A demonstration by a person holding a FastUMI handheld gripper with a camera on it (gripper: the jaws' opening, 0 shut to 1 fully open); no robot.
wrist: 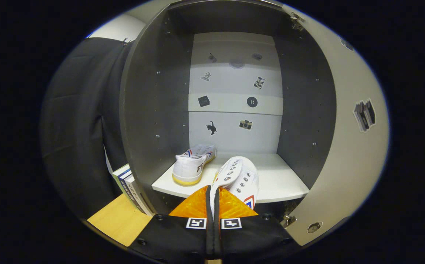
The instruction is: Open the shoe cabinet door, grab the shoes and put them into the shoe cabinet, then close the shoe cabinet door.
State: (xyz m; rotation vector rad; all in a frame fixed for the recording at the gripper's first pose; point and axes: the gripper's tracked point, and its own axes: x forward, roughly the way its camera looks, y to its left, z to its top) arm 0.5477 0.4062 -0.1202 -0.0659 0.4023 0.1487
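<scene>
The shoe cabinet (153, 110) stands in front of me with its door (344, 154) swung open to the right. One white canvas shoe (192, 163) with a yellow sole rests on the white bottom shelf (282, 179), toe toward the back, on the left side. My gripper (212, 190) is shut on the rim of a second white shoe (240, 178), which points into the cabinet just ahead of the fingers, over the shelf's front edge and right of the first shoe. Whether this shoe touches the shelf I cannot tell.
Small stickers dot the cabinet's white back panel (234, 84). Several books (129, 187) lean against the cabinet's left outer wall on a wooden surface (118, 220). Black cloth (76, 128) hangs to the left. A hinge (288, 219) sits at the door's bottom corner.
</scene>
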